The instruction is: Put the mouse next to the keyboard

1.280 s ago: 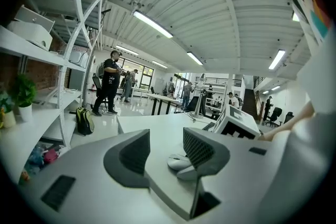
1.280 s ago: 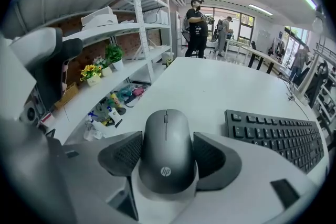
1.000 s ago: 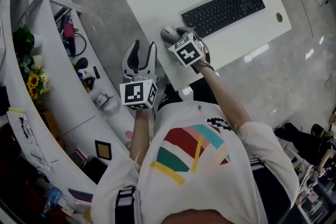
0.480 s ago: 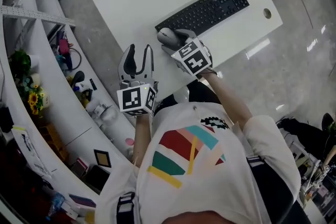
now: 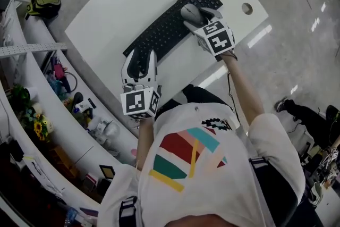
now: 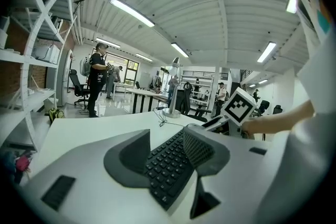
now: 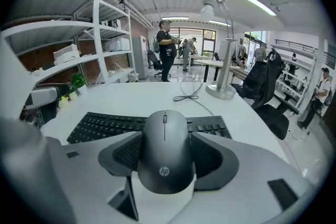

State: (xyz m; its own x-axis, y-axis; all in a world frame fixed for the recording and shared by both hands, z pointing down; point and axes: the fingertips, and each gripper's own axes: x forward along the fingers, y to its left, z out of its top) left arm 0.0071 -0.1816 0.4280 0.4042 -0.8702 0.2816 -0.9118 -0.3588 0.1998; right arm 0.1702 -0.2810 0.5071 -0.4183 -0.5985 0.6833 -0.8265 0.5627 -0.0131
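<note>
The HP mouse (image 7: 164,150) sits clamped between the jaws of your right gripper (image 5: 197,15), held off the desk with the black keyboard (image 5: 164,26) just ahead of the jaws. Carry it clear of the keys and lower it flat onto the white desk (image 5: 114,5) alongside before you release. Your left gripper (image 5: 140,59) hangs with its jaws apart and holds nothing.

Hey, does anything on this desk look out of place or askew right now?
Only the mouse: it is clamped in the right gripper over the right end of the keyboard, not resting on the desk. Nothing looks spilled or damaged.
</note>
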